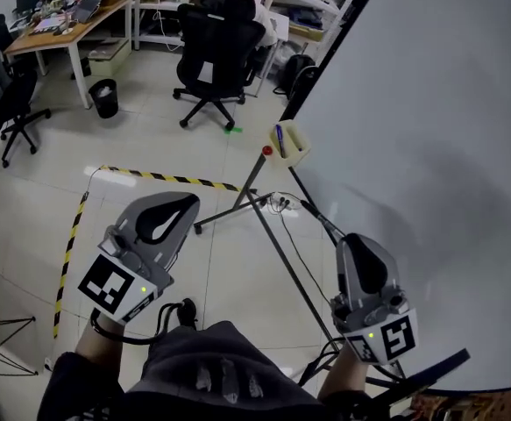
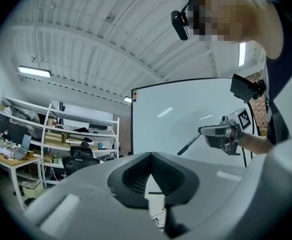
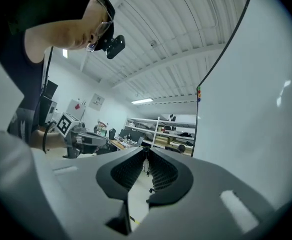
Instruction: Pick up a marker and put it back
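Marker (image 1: 279, 139) in holder (image 1: 298, 145), head view only

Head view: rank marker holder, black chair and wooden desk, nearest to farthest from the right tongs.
1. Marker holder, on the whiteboard edge, ahead of the right tongs.
2. Black chair, farther, upper middle.
3. Wooden desk, far upper left.

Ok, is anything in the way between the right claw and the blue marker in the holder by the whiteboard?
Nothing visible does. The right claw sits close to the whiteboard, and the blue marker stands in its holder further along the board's edge, with only open air between.
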Action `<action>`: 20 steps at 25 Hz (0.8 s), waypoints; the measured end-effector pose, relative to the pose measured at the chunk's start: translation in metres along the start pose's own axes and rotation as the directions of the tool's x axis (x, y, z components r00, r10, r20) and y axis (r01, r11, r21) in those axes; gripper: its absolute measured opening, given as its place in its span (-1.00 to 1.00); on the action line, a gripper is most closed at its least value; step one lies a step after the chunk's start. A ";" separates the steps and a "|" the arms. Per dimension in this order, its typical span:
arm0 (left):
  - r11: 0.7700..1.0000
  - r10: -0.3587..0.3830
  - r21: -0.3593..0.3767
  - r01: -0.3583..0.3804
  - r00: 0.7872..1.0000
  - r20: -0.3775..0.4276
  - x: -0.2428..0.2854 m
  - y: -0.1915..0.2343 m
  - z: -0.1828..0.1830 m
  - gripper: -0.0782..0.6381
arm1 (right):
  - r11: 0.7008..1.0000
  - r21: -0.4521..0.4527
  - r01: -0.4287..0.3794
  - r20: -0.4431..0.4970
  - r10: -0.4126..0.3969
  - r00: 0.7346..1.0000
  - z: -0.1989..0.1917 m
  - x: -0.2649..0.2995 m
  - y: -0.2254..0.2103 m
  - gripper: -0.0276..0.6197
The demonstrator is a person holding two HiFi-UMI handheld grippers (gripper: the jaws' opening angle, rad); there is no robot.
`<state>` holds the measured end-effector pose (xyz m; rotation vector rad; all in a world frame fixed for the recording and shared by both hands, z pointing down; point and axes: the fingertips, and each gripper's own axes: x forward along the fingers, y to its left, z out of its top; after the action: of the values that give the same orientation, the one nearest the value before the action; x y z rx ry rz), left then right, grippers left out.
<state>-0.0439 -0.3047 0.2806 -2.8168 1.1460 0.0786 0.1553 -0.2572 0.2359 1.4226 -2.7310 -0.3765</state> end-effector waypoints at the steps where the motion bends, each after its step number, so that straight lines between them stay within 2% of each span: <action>1: 1.000 -0.011 -0.003 0.011 1.000 0.001 0.007 0.013 -0.001 -0.76 | 1.000 -0.001 0.005 -0.002 -0.005 1.000 -0.001 0.012 -0.002 -0.80; 8: 0.997 -0.068 -0.023 0.068 0.998 0.002 0.048 0.061 -0.011 -0.76 | 0.999 0.007 0.038 -0.035 -0.038 0.999 -0.019 0.070 -0.025 -0.80; 16: 0.999 -0.049 -0.004 0.049 0.999 -0.007 0.100 0.110 -0.016 -0.76 | 0.997 0.032 0.063 -0.053 -0.061 0.997 -0.054 0.131 -0.079 -0.80; 20: 0.999 -0.044 0.009 0.044 0.999 -0.033 0.135 0.131 -0.020 -0.76 | 0.997 0.057 0.047 -0.063 -0.043 0.997 -0.079 0.167 -0.108 -0.80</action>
<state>-0.0390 -0.4938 0.2791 -2.8434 1.0873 0.0236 0.1572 -0.4675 0.2742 1.4858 -2.6865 -0.2512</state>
